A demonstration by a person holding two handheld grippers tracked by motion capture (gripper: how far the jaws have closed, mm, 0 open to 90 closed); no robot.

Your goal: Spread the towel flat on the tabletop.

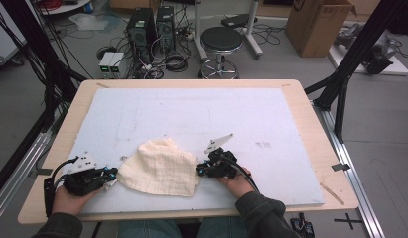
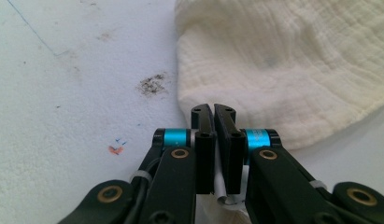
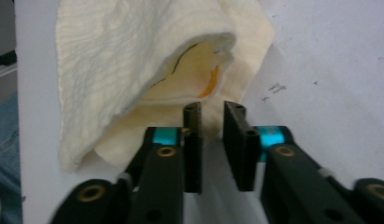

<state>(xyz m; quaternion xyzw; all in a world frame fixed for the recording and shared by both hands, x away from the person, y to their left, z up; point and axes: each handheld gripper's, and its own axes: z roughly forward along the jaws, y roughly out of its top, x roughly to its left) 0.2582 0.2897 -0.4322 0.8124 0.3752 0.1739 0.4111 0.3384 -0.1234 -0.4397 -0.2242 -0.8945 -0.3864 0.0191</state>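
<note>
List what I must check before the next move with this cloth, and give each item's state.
1. Left tongs clamped on the cloth edge: ok.
2. Right tongs clamped on the cloth: not ok, jaws stand apart at its edge.
3. Cloth edge sits between the right jaws: cannot tell.
4. Cloth lies flat: not ok, folded over and gaping on the right tongs' side.
5. Bare white mat beyond the cloth for spreading: ok.

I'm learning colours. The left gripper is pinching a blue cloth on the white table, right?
Not blue: the left gripper view shows a cream cloth. The left gripper does pinch its edge on the white table.
</note>
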